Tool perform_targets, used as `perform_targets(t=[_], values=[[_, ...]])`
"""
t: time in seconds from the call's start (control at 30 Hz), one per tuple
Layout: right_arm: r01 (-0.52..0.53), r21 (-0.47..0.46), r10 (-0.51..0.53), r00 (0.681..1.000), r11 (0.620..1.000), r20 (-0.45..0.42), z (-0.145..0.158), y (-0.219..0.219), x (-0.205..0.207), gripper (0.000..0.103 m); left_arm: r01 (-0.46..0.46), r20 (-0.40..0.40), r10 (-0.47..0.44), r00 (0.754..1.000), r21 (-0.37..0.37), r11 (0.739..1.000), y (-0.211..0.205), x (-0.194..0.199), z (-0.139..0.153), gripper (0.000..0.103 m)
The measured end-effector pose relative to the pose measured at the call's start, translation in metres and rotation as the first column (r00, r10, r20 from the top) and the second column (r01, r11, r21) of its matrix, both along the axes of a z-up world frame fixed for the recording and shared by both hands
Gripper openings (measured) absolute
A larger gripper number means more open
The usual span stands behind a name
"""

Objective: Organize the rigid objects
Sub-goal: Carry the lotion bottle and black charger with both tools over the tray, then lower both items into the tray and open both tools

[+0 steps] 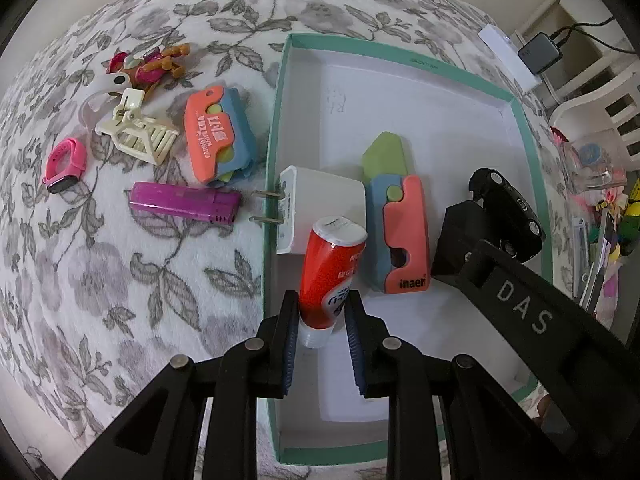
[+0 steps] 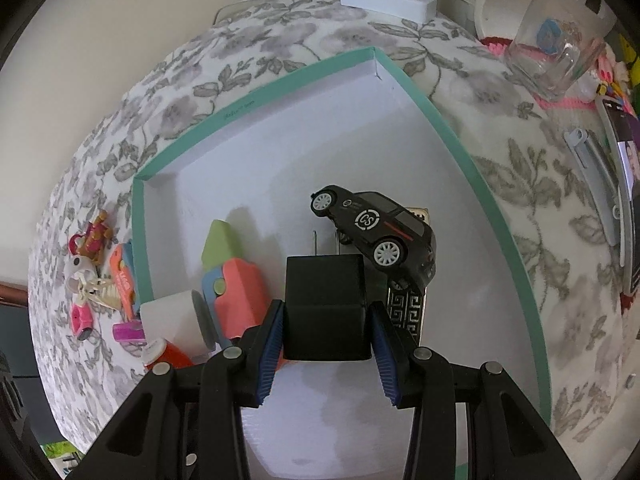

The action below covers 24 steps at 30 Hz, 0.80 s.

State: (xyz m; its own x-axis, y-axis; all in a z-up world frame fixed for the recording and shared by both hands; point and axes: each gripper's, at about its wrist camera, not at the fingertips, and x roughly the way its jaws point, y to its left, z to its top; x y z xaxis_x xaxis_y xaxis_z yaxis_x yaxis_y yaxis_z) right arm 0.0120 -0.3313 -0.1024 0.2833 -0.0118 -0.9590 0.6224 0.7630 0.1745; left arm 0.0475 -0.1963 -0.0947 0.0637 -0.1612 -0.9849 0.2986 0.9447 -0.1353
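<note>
Holding item one: left gripper [image 1: 322,312], fingers narrow and pressed on the neck end of a red squeeze tube [image 1: 330,270]. Its clear threaded end sits between the blue pads [image 1: 291,340]; its white-capped end points away from the fingers, over the tray.

Item two: right gripper [image 2: 326,334], fingers at medium width, clamped on the two sides of a black cube-shaped adapter [image 2: 326,306], metal prongs facing away. The adapter fills the gap between the pads and hangs over the tray floor.

Container: teal-rimmed white tray [image 1: 276,92] on a grey floral cloth [image 1: 120,280].

Contents of tray:
- white plug adapter [image 1: 320,212], at the left wall, prongs jutting over the rim
- coral-and-blue toy knife with green blade [image 1: 396,216], just beside the white adapter
- black toy car [image 2: 376,228], near the right wall, tilted on a patterned black case [image 2: 406,312]

Outside tray, on cloth, left side:
- second coral-and-blue toy knife [image 1: 218,136]
- purple lighter [image 1: 184,202]
- cream hair claw [image 1: 138,130]
- pink watch [image 1: 66,164]
- small brown-and-pink figure [image 1: 154,64]
</note>
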Motion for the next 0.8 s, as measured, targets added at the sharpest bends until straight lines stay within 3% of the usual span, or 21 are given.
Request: perform_targets(t=[0.17,0.23,0.3,0.43,0.53,0.8], values=[[0.002,0.004,-0.002,1.000,1.000,-0.003,-0.002,0.000,0.000,0.046,0.001,-0.010,-0.001,1.000,-0.004,1.000,-0.002,0.000,-0.005,0.026],[0.001,0.001,-0.001,1.000,1.000,-0.006,-0.002,0.000,0.000,0.046,-0.010,-0.022,0.010,1.000,-0.013,1.000,0.000,0.001,-0.008,0.038],[0.002,-0.002,-0.002,1.000,1.000,-0.013,-0.003,0.000,0.001,0.047,-0.016,-0.032,0.015,0.999,-0.034,0.999,0.002,0.003,-0.009,0.044],[0.001,-0.003,-0.001,1.000,1.000,-0.012,0.001,-0.001,0.001,0.049,-0.017,-0.030,0.016,0.999,-0.038,0.999,0.003,0.004,-0.009,0.048],[0.006,-0.010,-0.006,1.000,1.000,0.007,0.009,-0.002,-0.001,0.055,-0.021,-0.032,0.019,0.999,-0.053,0.998,0.004,0.005,-0.006,0.052],[0.017,-0.083,-0.008,0.994,0.996,0.111,0.048,0.002,-0.006,0.055,-0.031,0.040,0.034,0.999,-0.087,0.996,0.012,0.006,0.024,0.058]])
